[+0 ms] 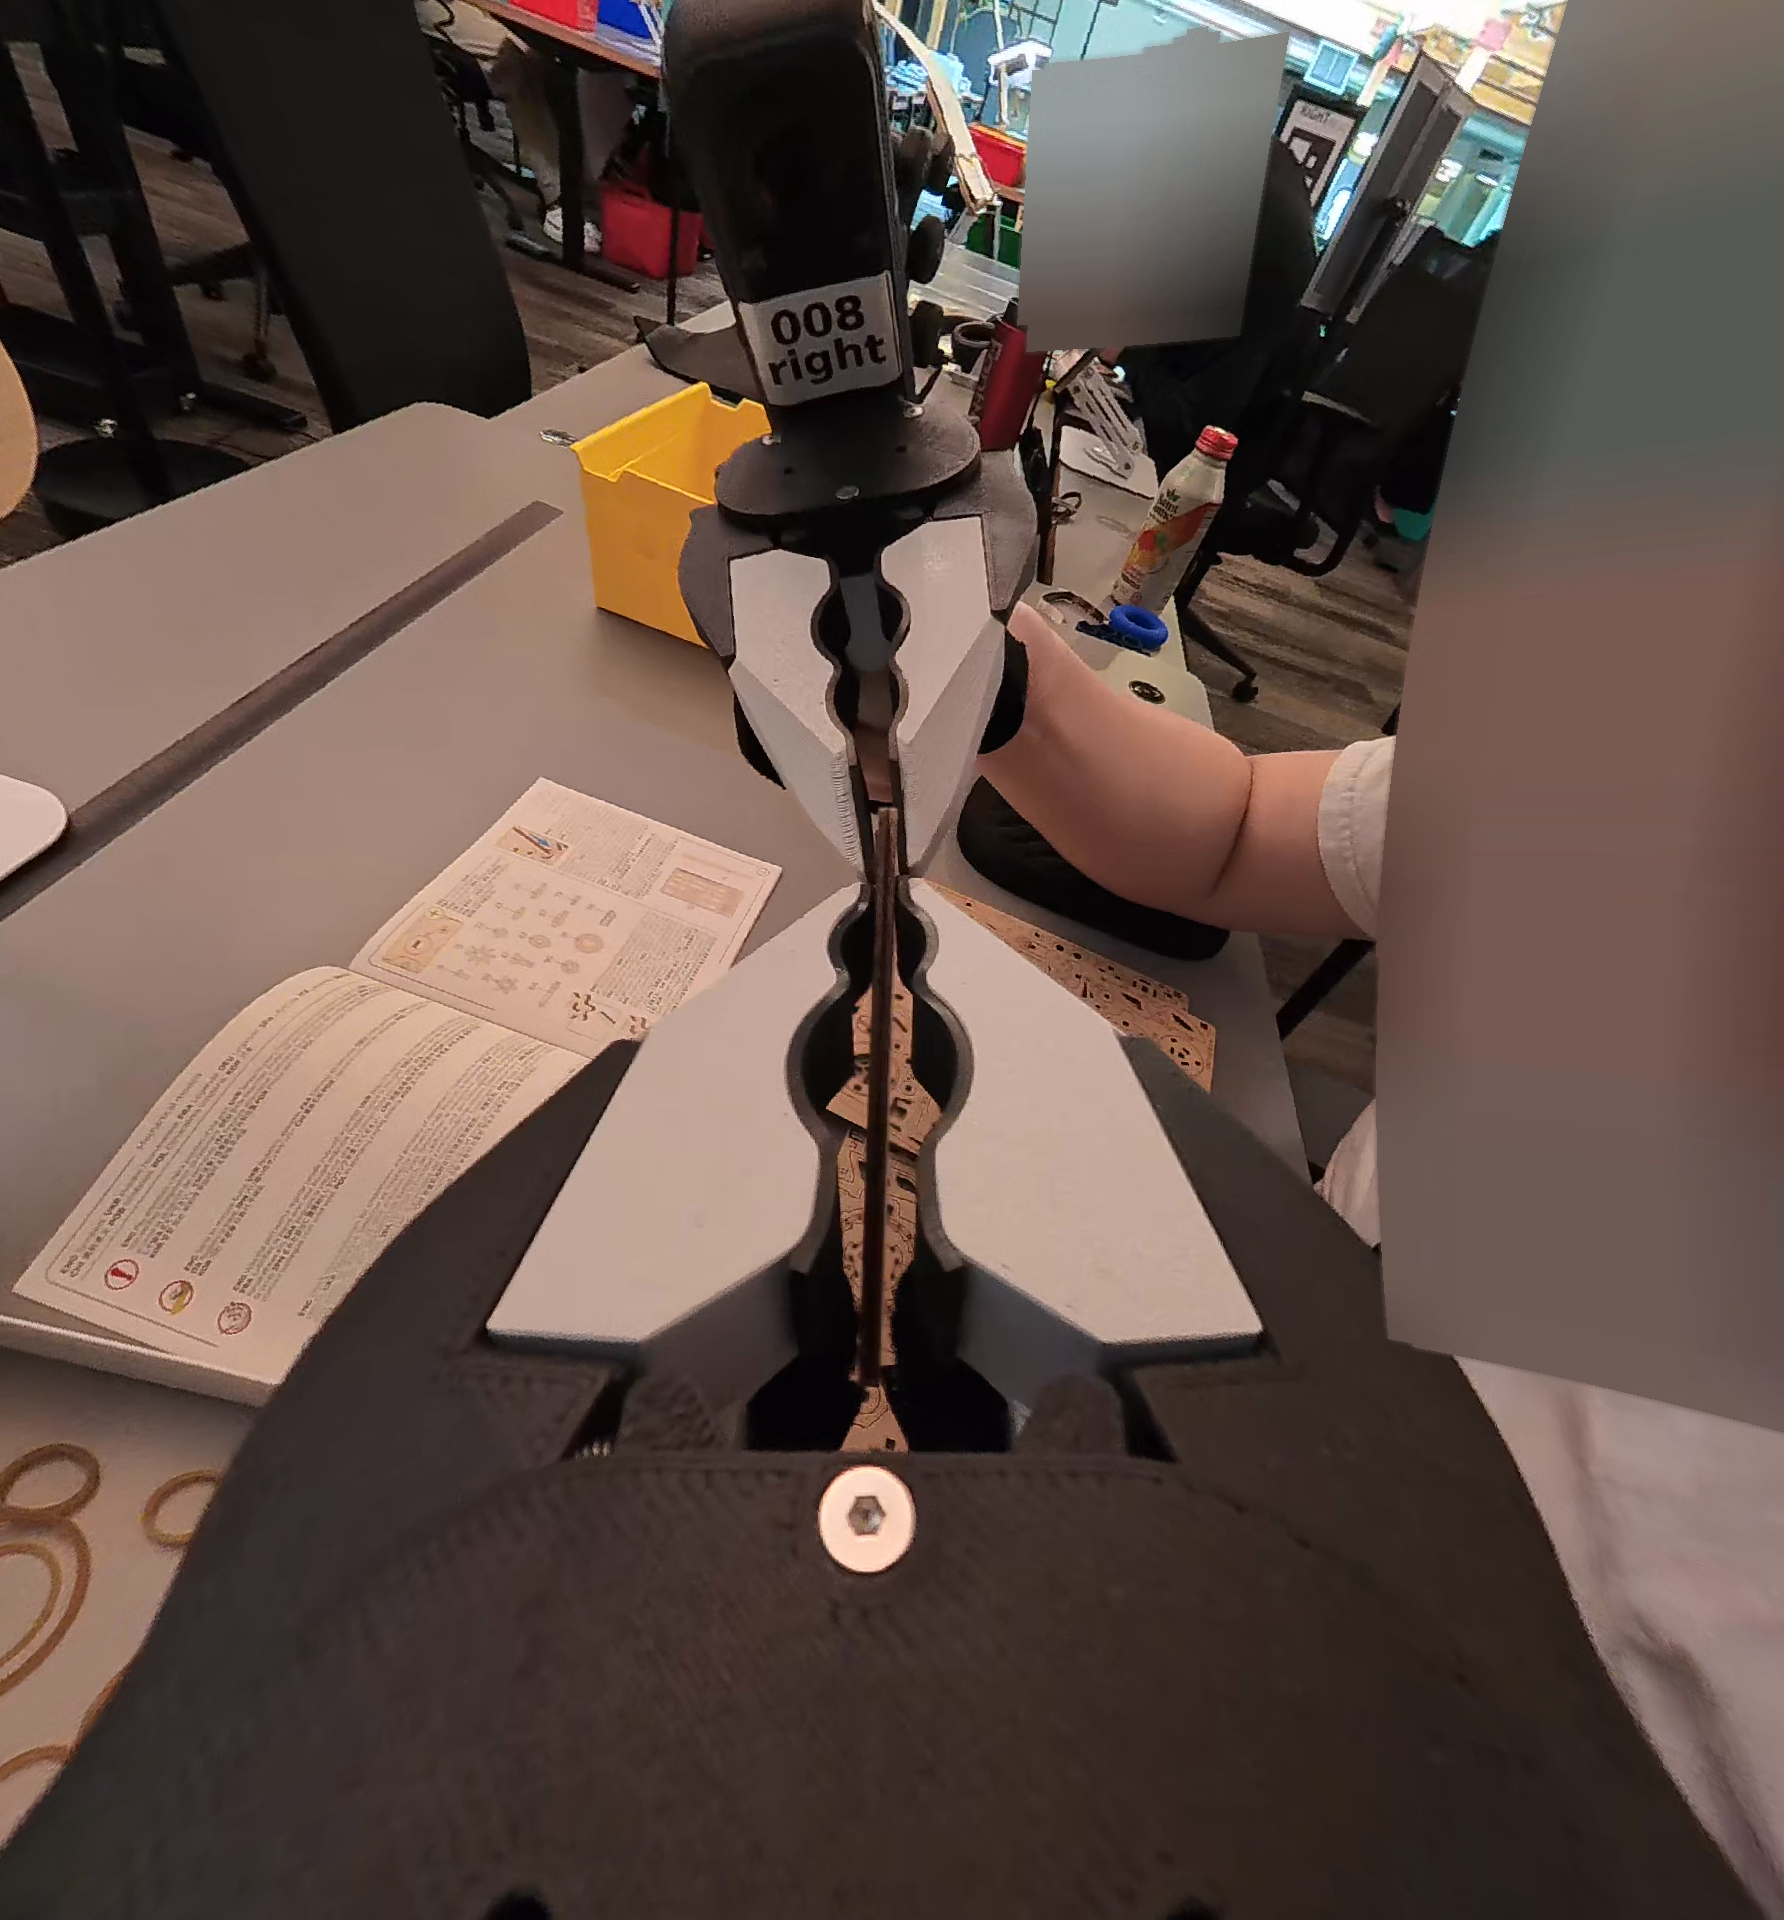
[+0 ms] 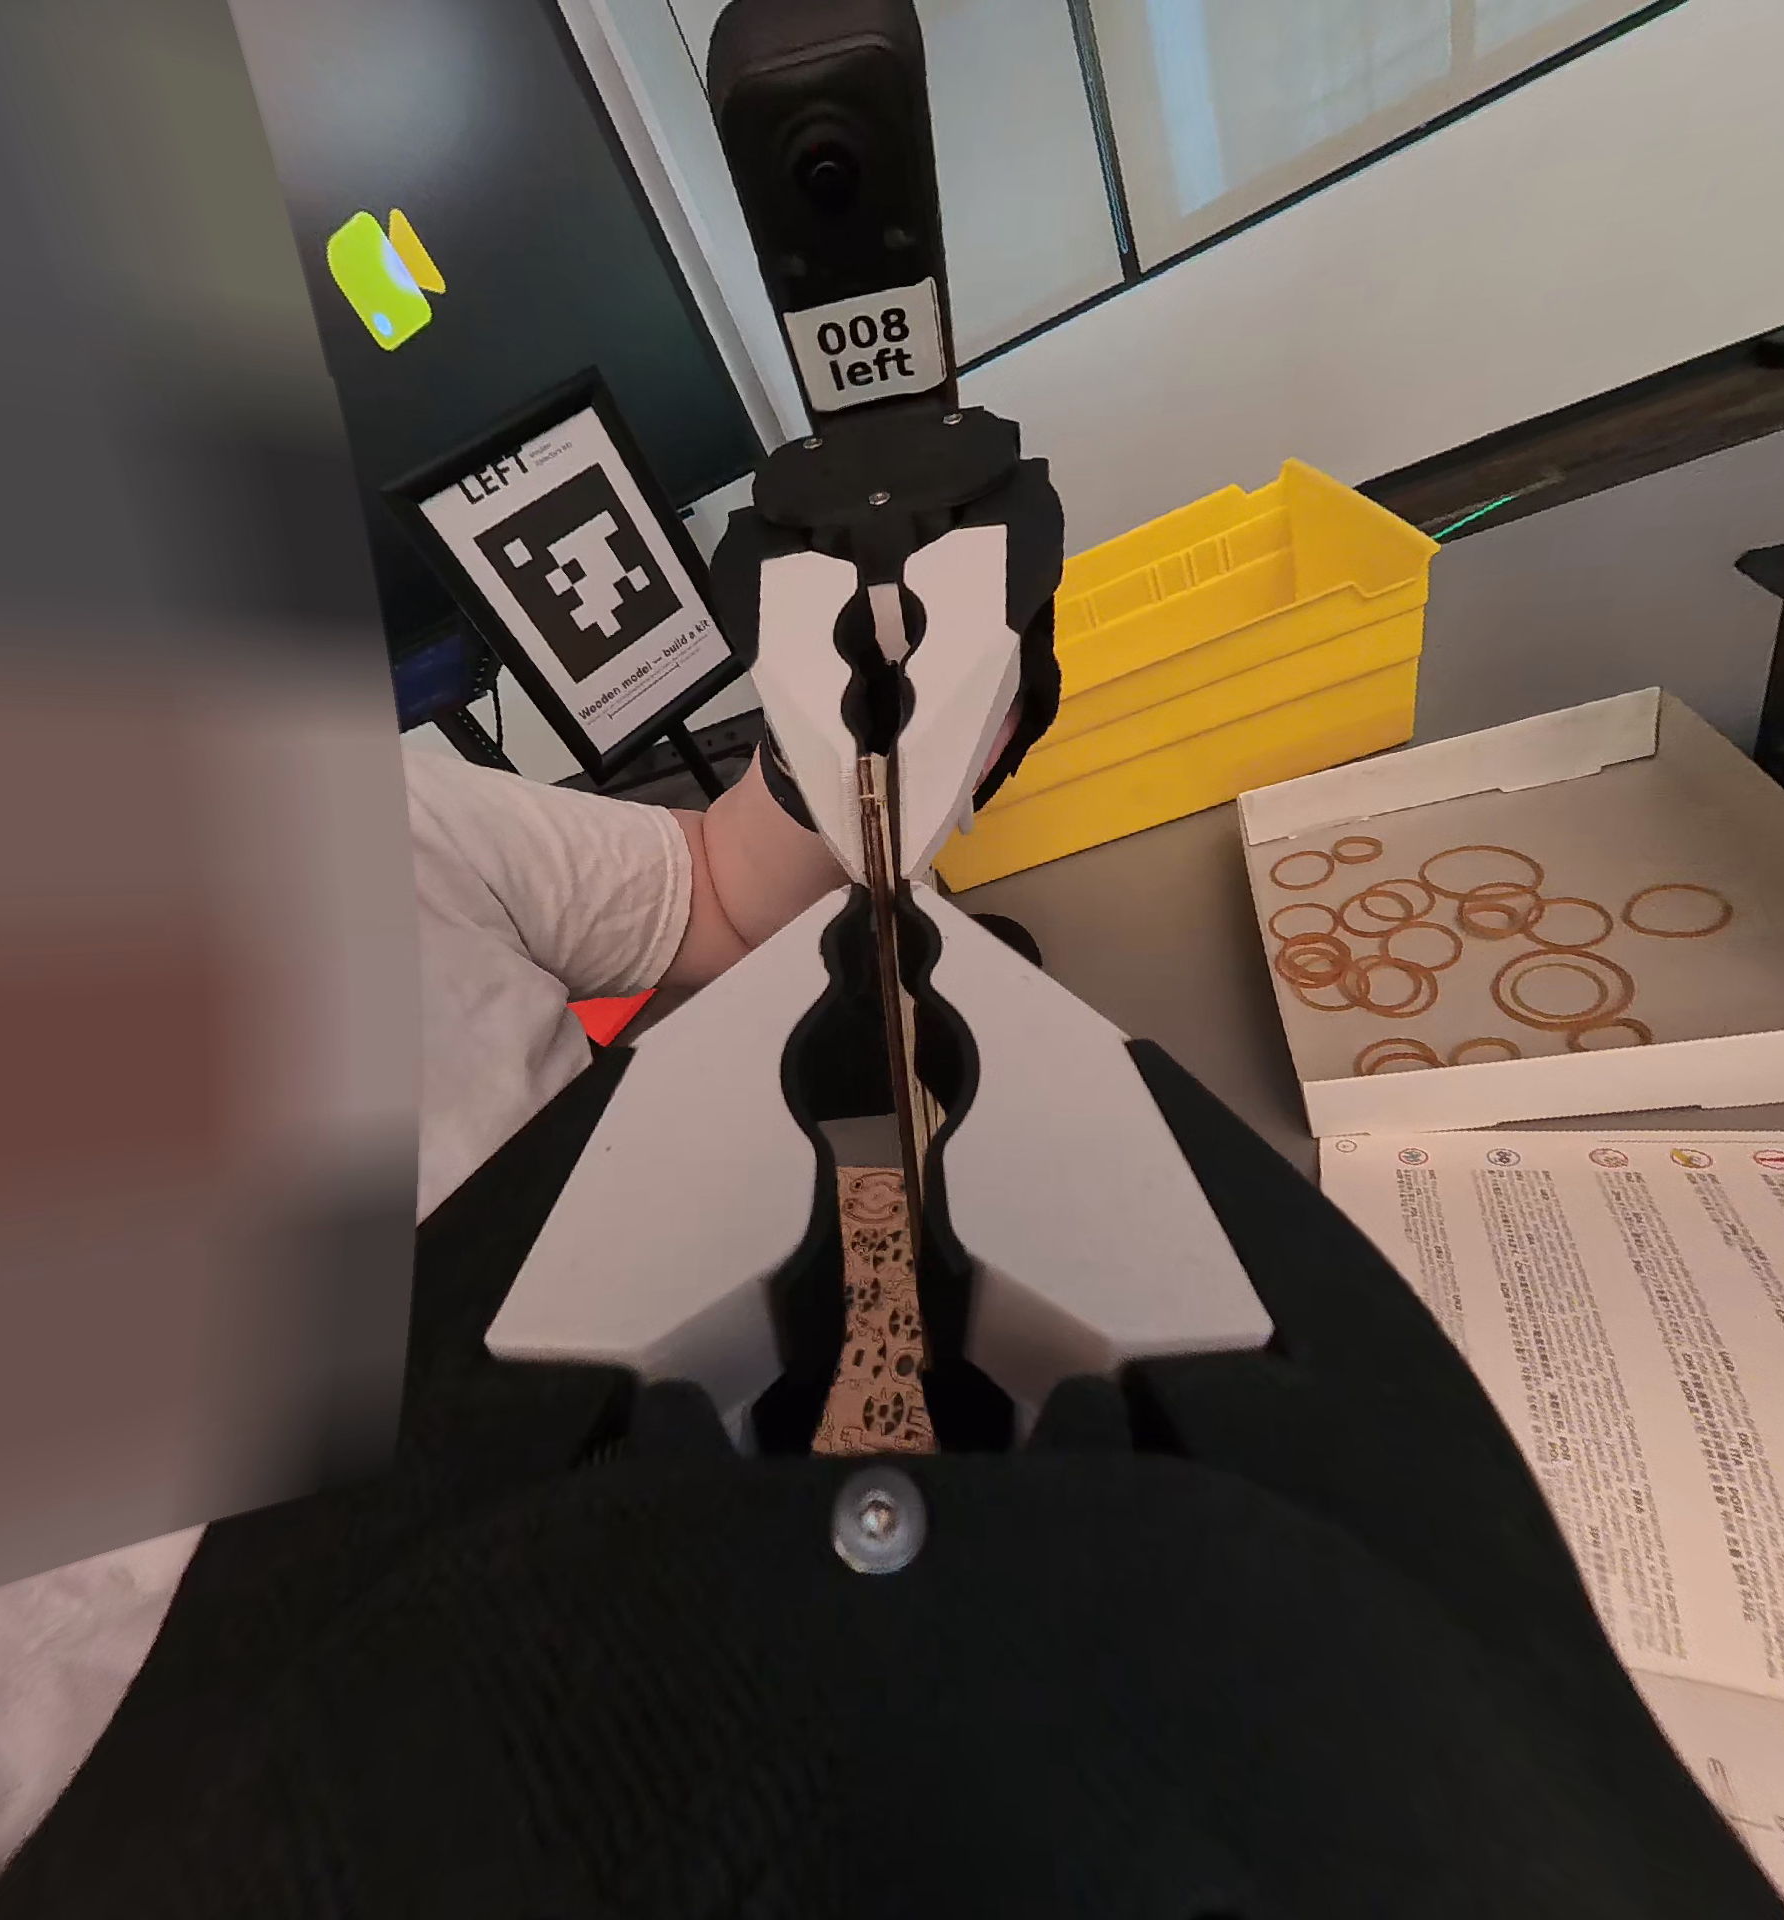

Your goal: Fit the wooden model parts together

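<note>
Here both tools face each other nose to nose above the grey table (image 1: pixel 275 665), and both pinch the same thin wooden sheet (image 1: pixel 880 1039) edge-on. The left gripper (image 1: pixel 883 904) is closed down on the near part of the sheet; the right gripper (image 1: pixel 883 831) is clamped on the far part, tips nearly touching the left one's. From the right wrist view the same dark edge (image 2: pixel 888 935) runs straight between the two sets of white fingers (image 2: pixel 659 1195).

More laser-cut sheets (image 1: pixel 1106 987) lie flat on the table below, beside the open instruction booklet (image 1: pixel 348 1091). Rubber bands sit in a shallow white tray (image 2: pixel 1490 790), with a yellow bin (image 2: pixel 1231 644) behind.

The step looks like handing over or flexing the sheet to free a part. To do it well, keep both grips square to the board, move slowly, and avoid twisting, since thin plywood probably snaps along its cuts.
</note>
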Available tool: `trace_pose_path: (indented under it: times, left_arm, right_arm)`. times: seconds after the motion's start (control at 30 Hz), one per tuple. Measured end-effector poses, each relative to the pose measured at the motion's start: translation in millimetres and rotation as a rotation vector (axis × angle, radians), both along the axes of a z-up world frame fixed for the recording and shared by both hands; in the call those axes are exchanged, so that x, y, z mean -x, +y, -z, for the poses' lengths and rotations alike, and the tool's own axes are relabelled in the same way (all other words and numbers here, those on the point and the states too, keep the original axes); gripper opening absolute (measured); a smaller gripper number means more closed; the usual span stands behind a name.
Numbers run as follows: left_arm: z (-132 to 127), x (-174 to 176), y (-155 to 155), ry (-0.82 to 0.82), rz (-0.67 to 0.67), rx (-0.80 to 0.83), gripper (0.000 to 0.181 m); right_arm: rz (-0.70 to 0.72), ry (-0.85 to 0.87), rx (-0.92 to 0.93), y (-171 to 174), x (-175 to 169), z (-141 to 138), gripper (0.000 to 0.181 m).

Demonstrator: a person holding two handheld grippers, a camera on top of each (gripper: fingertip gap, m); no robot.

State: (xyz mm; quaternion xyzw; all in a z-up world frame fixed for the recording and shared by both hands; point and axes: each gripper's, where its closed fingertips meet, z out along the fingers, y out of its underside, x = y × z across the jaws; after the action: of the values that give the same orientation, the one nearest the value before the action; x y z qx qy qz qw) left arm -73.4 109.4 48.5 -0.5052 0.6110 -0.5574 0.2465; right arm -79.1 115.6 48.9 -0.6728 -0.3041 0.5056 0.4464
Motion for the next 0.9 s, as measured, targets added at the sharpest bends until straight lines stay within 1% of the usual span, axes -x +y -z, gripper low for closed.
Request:
trace_pose_path:
  times: [0.2, 0.27, 0.37, 0.57, 0.9]
  left_arm:
    - [3.2, -2.7, -1.6, 0.020, -0.016, 0.003, 0.000]
    - [3.3, -1.8, -2.5, 0.019, -0.001, 0.003, 0.000]
    - [1.3, 0.8, -5.9, 0.011, 0.032, 0.013, 0.001]
    - [5.0, 0.5, -4.4, 0.024, 0.020, -0.028, 0.000]
    - [4.7, 1.7, -8.4, 0.027, 0.039, -0.035, 0.001]
  right_arm:
    - [0.012, -0.049, -0.017, 0.1, 1.0, 4.2, 0.002]
    - [0.009, -0.053, -0.020, -1.0, 1.9, 4.1, 0.001]
    - [-0.017, -0.027, -0.004, -4.2, 4.1, 1.7, 0.001]
    - [-0.013, -0.029, 0.002, -2.5, 3.4, 4.2, 0.002]
    - [-0.053, -0.011, 0.016, -7.3, 4.6, 3.3, 0.002]
